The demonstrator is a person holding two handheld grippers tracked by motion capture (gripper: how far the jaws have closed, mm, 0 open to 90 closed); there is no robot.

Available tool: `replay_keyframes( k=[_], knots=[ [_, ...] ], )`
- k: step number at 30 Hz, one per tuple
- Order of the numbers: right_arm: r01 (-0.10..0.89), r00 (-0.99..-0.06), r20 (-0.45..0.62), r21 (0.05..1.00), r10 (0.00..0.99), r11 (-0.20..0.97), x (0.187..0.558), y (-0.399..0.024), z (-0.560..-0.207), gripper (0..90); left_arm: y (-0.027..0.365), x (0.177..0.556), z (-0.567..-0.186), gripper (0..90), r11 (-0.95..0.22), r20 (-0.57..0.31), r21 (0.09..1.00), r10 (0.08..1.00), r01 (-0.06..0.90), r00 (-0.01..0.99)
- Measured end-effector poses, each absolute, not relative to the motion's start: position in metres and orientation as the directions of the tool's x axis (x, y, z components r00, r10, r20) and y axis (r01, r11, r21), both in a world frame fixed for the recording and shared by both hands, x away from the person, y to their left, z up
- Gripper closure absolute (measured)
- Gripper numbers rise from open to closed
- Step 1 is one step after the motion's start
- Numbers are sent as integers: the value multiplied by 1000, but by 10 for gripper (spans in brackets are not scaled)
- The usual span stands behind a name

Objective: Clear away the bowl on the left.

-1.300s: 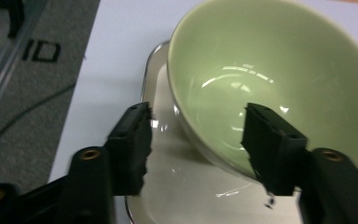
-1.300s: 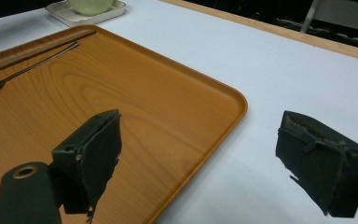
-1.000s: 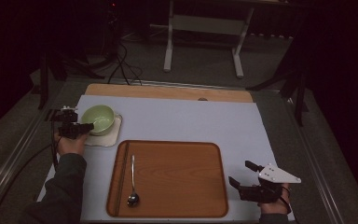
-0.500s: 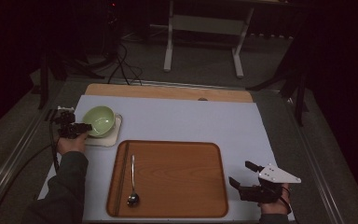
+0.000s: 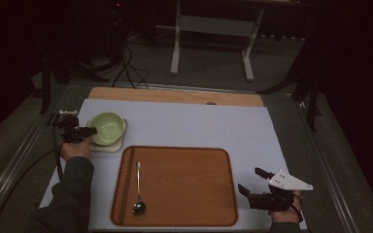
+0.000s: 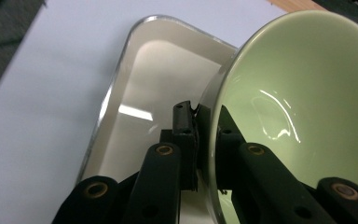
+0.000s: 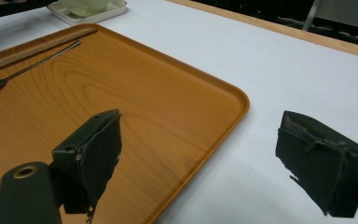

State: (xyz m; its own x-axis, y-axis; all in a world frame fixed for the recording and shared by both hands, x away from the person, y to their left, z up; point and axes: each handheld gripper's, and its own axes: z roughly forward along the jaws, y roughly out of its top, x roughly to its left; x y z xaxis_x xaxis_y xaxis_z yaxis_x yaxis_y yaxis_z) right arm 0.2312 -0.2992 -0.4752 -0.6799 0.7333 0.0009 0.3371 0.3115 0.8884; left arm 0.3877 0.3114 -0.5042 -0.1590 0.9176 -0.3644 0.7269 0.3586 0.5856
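Pinching the green bowl's [image 6: 303, 107] near rim, the left hand-held gripper [image 6: 198, 126] is clamped.

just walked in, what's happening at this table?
A person works two handheld tongs at a table. The left tongs are shut on the rim of a green bowl that sits in a small white tray. The right tongs are open and holding nothing, beside the right edge of a wooden tray. A spoon and chopsticks lie on that tray's left side.
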Motion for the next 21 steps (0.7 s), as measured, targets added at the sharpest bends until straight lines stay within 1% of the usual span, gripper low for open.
replay_keyframes(
  k=[6, 21],
  knots=[
    [336, -680, 0, 889, 733, 311, 231, -299, -475, 139, 309, 385, -500, 844, 345, -364, 607, 921, 716, -135],
    [335, -678, -3, 889, 735, 313, 231, -298, -474, 138, 302, 373, -482, 843, 329, -398, 637, 915, 697, -68]
  ],
)
